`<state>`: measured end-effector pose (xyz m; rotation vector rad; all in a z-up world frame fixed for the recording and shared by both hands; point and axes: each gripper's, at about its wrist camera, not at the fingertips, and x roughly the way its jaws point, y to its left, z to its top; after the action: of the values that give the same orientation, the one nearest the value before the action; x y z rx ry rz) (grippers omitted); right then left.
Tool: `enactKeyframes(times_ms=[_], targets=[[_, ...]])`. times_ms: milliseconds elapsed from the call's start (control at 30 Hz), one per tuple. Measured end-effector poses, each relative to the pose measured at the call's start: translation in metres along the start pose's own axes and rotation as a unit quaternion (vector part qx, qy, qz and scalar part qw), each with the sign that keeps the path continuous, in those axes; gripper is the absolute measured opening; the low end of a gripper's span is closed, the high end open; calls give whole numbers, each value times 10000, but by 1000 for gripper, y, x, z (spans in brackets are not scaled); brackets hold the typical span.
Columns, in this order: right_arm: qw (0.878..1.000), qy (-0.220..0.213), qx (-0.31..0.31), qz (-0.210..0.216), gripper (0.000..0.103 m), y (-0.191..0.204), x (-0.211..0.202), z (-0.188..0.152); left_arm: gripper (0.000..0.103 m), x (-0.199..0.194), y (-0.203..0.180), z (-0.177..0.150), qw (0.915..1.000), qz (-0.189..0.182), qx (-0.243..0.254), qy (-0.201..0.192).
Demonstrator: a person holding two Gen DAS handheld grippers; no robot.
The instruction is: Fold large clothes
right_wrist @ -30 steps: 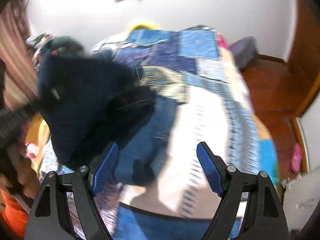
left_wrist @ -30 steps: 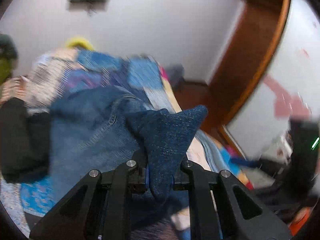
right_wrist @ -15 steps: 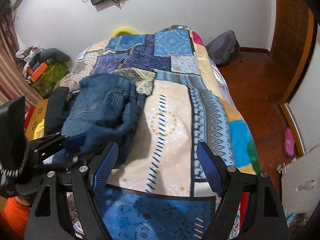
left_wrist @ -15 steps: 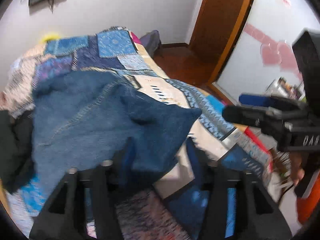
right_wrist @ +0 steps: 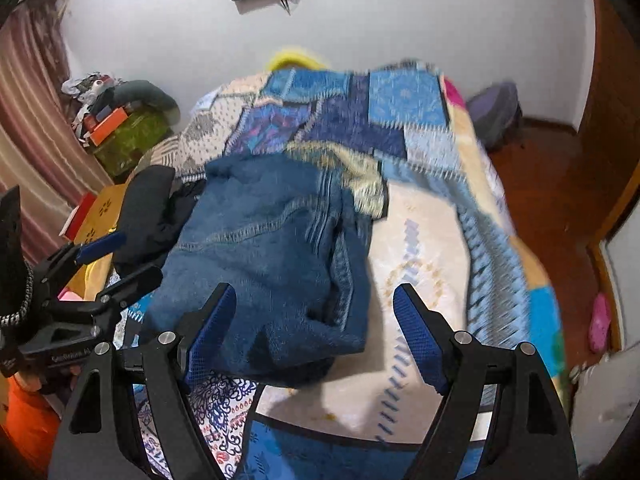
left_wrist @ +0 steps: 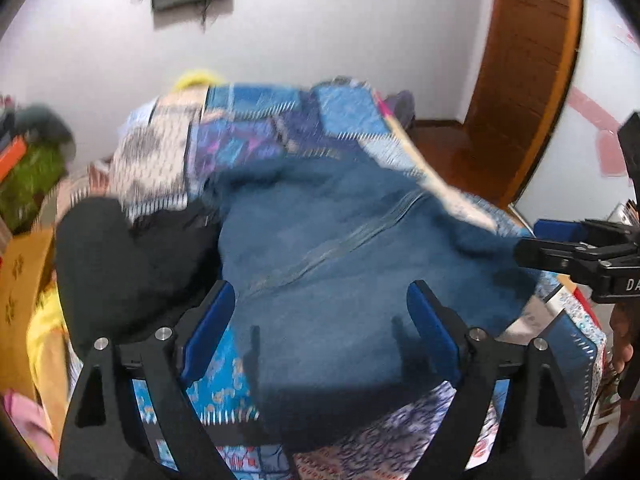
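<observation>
Both the left hand-held gripper (left_wrist: 320, 320) and right hand-held gripper (right_wrist: 314, 320) gape wide, holding nothing, above the folded blue jeans (right_wrist: 272, 264) on the patchwork bed (right_wrist: 420, 240). Only the right view shows the curtain (right_wrist: 28, 120); white wall (right_wrist: 400, 20) behind.

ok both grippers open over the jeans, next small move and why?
Probably bring the right gripper down to pinch the jeans' near edge. Both it and the left gripper are open and hold nothing, and the jeans lie bunched on the quilt, not yet folded flat.
</observation>
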<state>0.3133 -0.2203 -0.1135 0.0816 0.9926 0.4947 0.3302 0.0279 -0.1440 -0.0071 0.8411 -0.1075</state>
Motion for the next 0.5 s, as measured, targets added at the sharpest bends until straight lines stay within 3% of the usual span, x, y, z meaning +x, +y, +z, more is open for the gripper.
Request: enactKeyframes(times_ms=[167,367,500], targets=[[9989,346,306,-18,78,-16,14,-15,88,32,16,-25,9990,-6,-35,437],[9968,553,498,302,78,-24,15,-17,90,35,36,-35,9968,-360,-520,495],[9979,532,237,273,78,-18,17,-6,90,37,53,-26,9954,-284,-764,510]])
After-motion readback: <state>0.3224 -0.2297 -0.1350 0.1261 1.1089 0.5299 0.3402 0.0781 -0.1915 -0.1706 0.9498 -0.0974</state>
